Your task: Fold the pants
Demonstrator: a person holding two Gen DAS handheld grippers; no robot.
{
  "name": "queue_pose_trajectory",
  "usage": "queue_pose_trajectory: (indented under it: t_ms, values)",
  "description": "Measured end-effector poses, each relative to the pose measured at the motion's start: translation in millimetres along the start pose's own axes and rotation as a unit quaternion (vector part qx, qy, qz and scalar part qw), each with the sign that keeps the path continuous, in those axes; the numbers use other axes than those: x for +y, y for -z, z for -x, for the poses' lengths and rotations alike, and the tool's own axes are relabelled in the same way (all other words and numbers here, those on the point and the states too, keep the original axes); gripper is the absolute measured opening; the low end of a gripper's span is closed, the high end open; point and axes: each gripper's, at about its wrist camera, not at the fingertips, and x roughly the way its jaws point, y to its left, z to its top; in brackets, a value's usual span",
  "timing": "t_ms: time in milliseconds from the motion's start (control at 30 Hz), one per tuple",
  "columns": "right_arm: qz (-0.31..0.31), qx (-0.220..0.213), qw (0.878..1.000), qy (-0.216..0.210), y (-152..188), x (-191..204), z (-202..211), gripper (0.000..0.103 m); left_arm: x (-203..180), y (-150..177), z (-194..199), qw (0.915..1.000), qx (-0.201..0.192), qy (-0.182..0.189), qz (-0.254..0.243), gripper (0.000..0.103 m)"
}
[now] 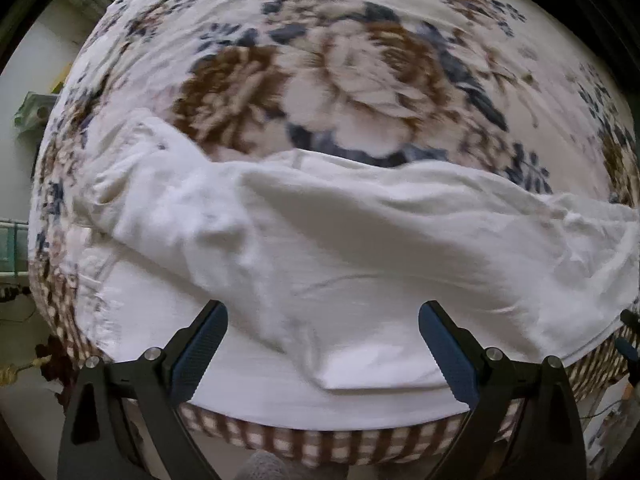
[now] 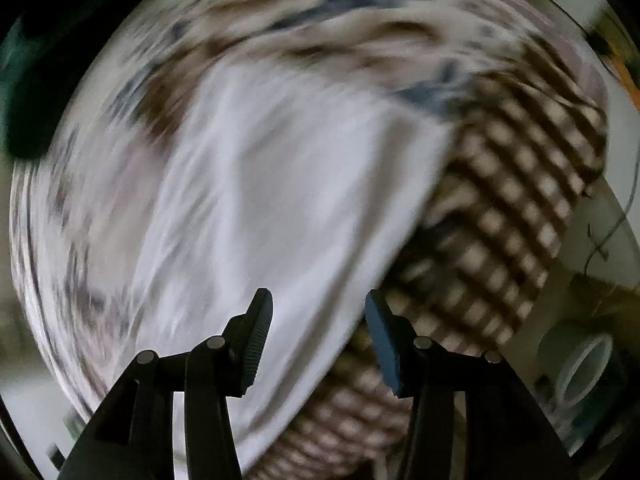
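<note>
Here, white pants [image 1: 320, 248] lie spread across a bed covered by a floral bedspread [image 1: 360, 72] of brown and blue-grey blooms, its checked brown-and-cream border [image 1: 328, 444] hanging over the near edge. In the left wrist view the garment's long axis runs side to side across the frame, with one layer of cloth folded at a slant over the flatter layer beneath; the crumpled end sits toward the left, the other end runs out of frame at the right. Which end is the waist cannot be told.

The left gripper [image 1: 323, 346] points down at the cloth near the bed's near edge, its jaws spread wide, the blue pads [image 1: 450, 354] clear of the fabric and holding nothing.

The right wrist view is heavily smeared by motion. There the pants [image 2: 256, 208] run from upper middle to lower middle of the frame, along the bed's edge, beside the checked border [image 2: 500, 216]. The right gripper [image 2: 318, 340] hangs above that edge with its jaws parted roughly halfway and nothing between them; no cloth is pinched by either pad.
</note>
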Motion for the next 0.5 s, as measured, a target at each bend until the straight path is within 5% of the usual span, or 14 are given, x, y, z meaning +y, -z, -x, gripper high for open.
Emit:
queue_pose_trajectory:
  t_ms: [167, 233, 400, 500]
  values:
    - [0.113, 0.082, 0.990, -0.004, 56, 100, -41, 0.051, 49, -32, -1, 0.9999, -0.001, -0.017, -0.002, 0.098]
    - [0.179, 0.094, 0.979, 0.043, 78, 152, -63, 0.051, 77, -54, -12, 0.9995, 0.010, -0.027, 0.009, 0.098]
    - [0.286, 0.057, 0.948, 0.129, 108, 245, -91, 0.051, 126, -96, -38, 0.9968, 0.039, -0.022, 0.065, 0.098]
    - [0.299, 0.056, 0.939, 0.161, 118, 268, -106, 0.051, 136, -114, -63, 0.9940, 0.068, -0.008, 0.086, 0.097]
